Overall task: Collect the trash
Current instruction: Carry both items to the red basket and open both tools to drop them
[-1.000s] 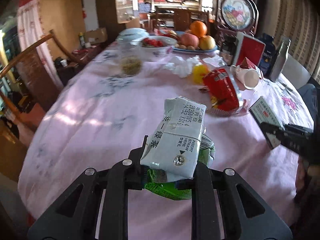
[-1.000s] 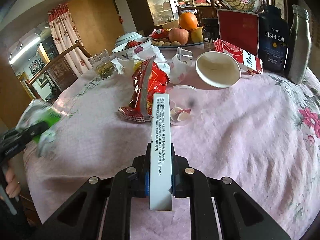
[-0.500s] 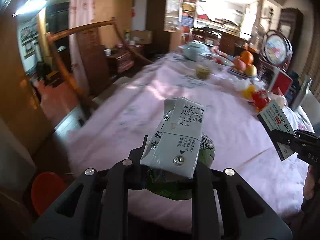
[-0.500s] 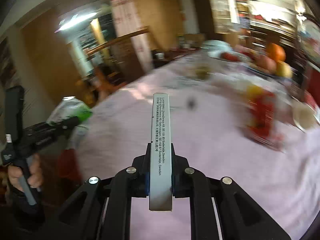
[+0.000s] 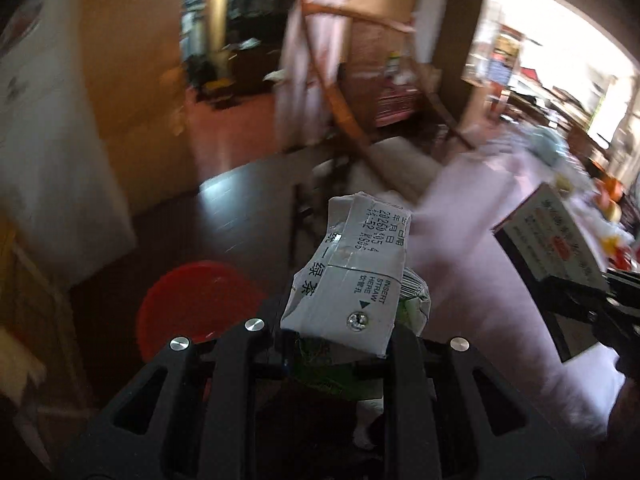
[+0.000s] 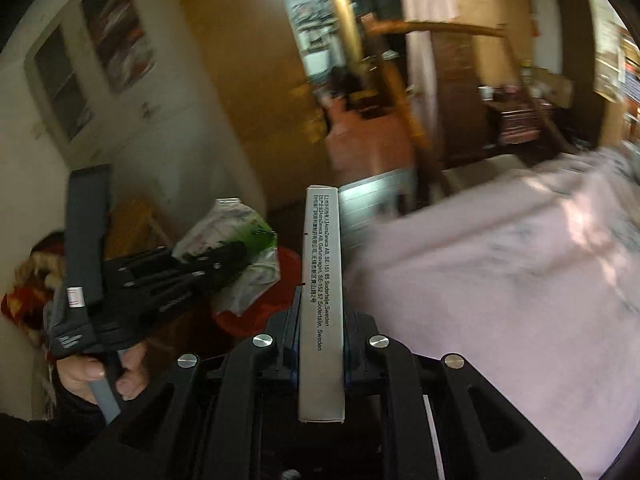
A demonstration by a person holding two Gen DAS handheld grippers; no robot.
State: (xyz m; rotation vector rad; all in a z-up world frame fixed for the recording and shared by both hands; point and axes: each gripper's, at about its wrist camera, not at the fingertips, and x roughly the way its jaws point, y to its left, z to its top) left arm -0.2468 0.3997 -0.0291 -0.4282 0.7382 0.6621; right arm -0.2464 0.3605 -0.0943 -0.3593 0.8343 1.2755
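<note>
Crumpled drink carton point(image 5: 352, 276), grey-white waxed card with green print and a foil straw hole, sits clamped between the fingers of the left gripper point(image 5: 340, 340); its long axis runs forward and slightly up, away from the camera. It hangs above a dark glossy floor, near a round red plastic bin point(image 5: 196, 304) whose contents cannot be made out (the view is blurred). Beside it, a flat, stiff medicine box point(image 6: 322, 308) stands on its narrow edge in the closed right gripper point(image 6: 320, 344), its length pointing straight ahead along the fingers. A table draped in a soft pink cloth point(image 6: 500, 280) fills the right side
</note>
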